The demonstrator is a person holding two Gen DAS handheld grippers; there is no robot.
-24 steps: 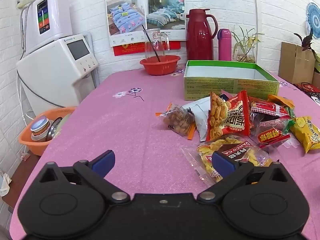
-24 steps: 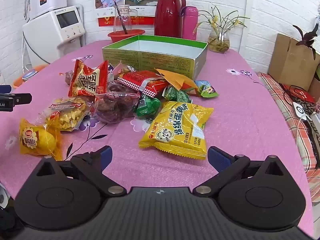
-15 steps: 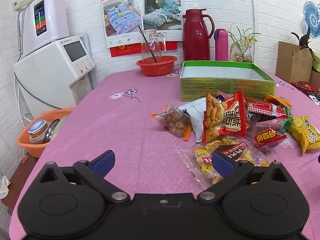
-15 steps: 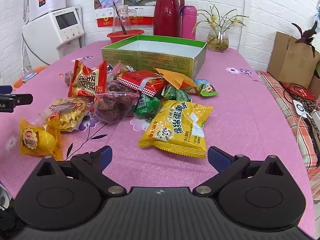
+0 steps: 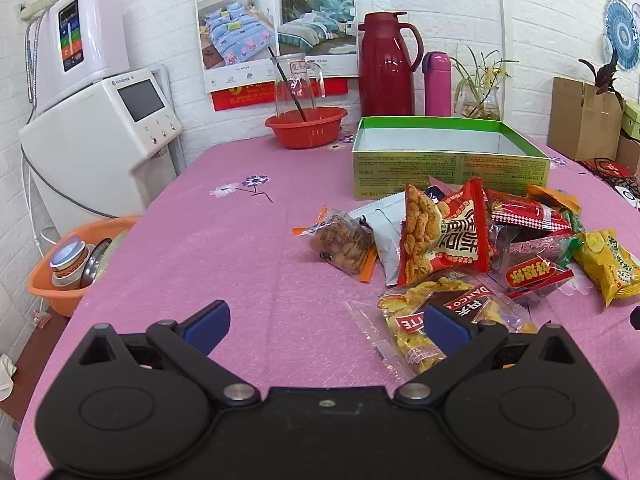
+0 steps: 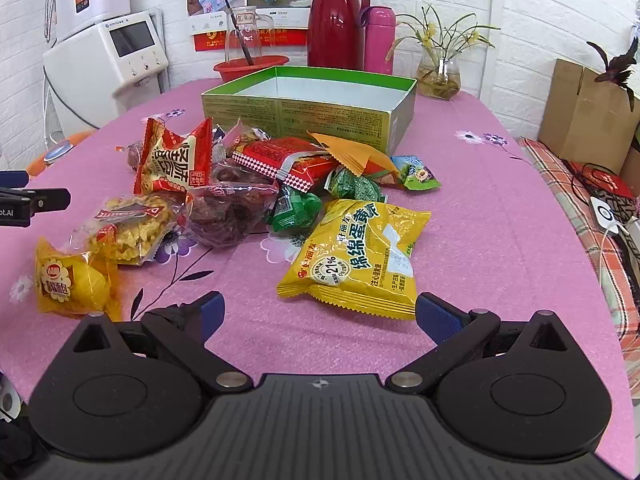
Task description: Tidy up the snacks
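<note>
A table under a pink flower-printed cloth carries an open green box with a heap of snack packets just in front of it. A yellow packet lies nearest. Behind the box stand a red basin, a red jug, a pink flask and a glass vase.

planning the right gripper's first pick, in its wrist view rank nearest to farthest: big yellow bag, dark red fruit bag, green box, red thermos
From the right gripper:
1. Big yellow bag, just ahead, slightly right.
2. Dark red fruit bag, further ahead in the pile, left of centre.
3. Green box, behind the pile.
4. Red thermos, beyond the box by the wall.
</note>
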